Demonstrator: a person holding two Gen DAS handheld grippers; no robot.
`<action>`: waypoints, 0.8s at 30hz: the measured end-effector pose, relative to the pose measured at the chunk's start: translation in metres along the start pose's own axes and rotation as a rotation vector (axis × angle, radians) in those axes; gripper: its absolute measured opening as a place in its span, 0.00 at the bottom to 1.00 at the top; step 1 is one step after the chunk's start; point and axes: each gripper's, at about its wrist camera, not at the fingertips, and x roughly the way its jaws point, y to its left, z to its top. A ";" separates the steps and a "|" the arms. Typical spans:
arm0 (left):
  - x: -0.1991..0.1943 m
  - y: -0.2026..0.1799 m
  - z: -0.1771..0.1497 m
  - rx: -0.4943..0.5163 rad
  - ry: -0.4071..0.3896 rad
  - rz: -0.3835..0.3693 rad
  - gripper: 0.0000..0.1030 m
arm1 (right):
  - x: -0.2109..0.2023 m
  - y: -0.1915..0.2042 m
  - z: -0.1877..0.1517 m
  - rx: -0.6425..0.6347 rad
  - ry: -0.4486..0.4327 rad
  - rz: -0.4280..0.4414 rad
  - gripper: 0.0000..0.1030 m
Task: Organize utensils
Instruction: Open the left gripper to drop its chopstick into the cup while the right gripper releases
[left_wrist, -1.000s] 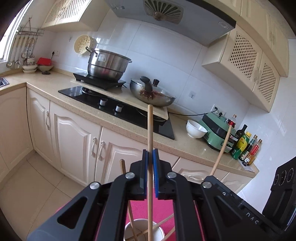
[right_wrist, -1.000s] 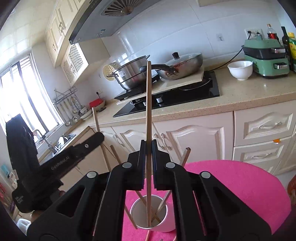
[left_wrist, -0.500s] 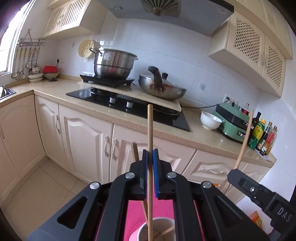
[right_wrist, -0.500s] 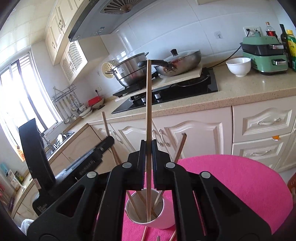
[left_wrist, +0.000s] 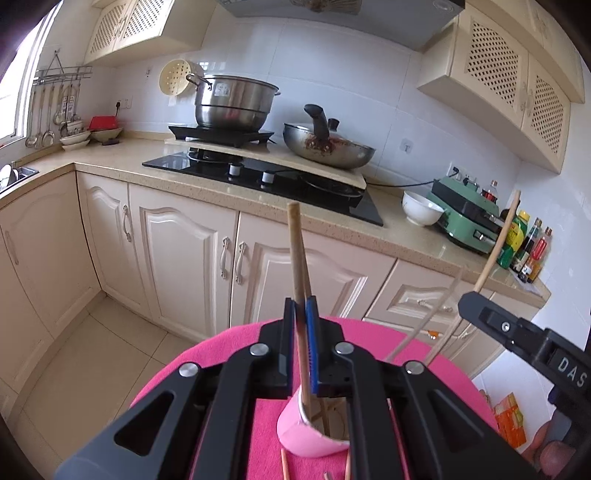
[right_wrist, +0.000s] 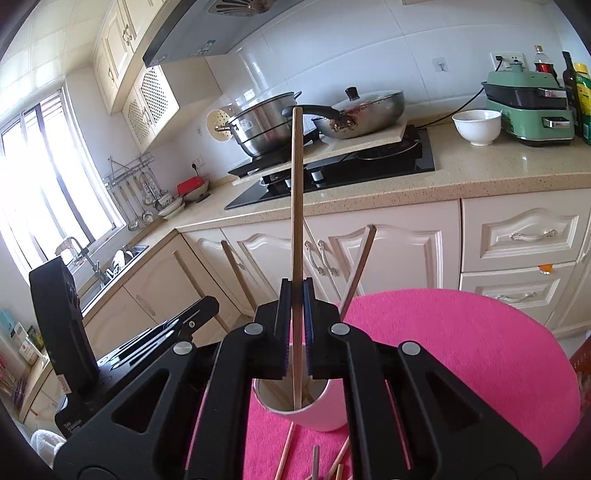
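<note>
Home kitchen — hob (left_wrist: 266, 177), pot (left_wrist: 234, 101), cream cabinets (left_wrist: 184, 266).

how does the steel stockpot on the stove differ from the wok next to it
The tall steel stockpot is deep, straight-walled and lidless, with a side loop handle; the shallow steel wok is wide, has a knobbed glass lid and one long black handle. The stockpot sits on a black burner, the wok on the pale board. Both are shiny metal.

"DAS" on the right tongs (left_wrist: 480, 310)
</note>
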 end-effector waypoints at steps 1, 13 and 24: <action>-0.001 0.000 -0.002 0.000 0.006 0.000 0.07 | 0.000 0.001 -0.002 -0.002 0.004 -0.003 0.07; -0.014 0.005 -0.013 0.012 0.078 0.008 0.29 | -0.003 0.014 -0.019 -0.044 0.039 -0.030 0.07; -0.026 0.029 -0.027 -0.003 0.169 0.051 0.34 | -0.002 0.012 -0.038 -0.037 0.082 -0.080 0.07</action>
